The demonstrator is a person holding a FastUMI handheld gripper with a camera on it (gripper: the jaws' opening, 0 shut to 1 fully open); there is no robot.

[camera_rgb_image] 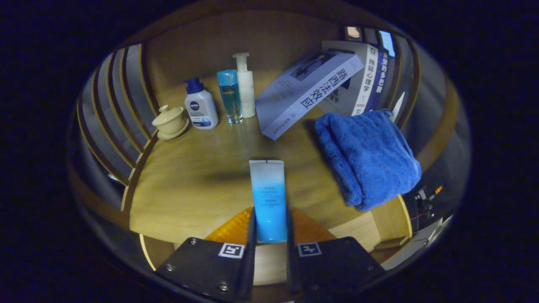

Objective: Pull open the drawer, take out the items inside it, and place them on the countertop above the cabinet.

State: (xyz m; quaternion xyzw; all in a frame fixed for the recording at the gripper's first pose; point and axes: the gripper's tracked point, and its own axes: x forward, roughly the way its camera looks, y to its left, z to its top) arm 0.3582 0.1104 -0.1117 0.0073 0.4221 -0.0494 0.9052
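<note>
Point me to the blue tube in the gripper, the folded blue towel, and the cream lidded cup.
Blue gradient plastic tube (268, 198): gripper view, mid-body, clamped between both fingers.
Folded blue fluffy towel (366, 160): gripper view, centre of top fold.
Cream ceramic lidded cup (169, 120): gripper view, bowl's side, above its saucer.

Dim warm light; soft shadows on countertop (189, 185); strong fisheye bending at edges; centre sharp.

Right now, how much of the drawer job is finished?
In hand: the gripper is shut on the blue tube, held over the countertop. Whether the blue towel came from the drawer cannot be told. Left: set the tube down. The drawer's remaining contents cannot be judged.
</note>
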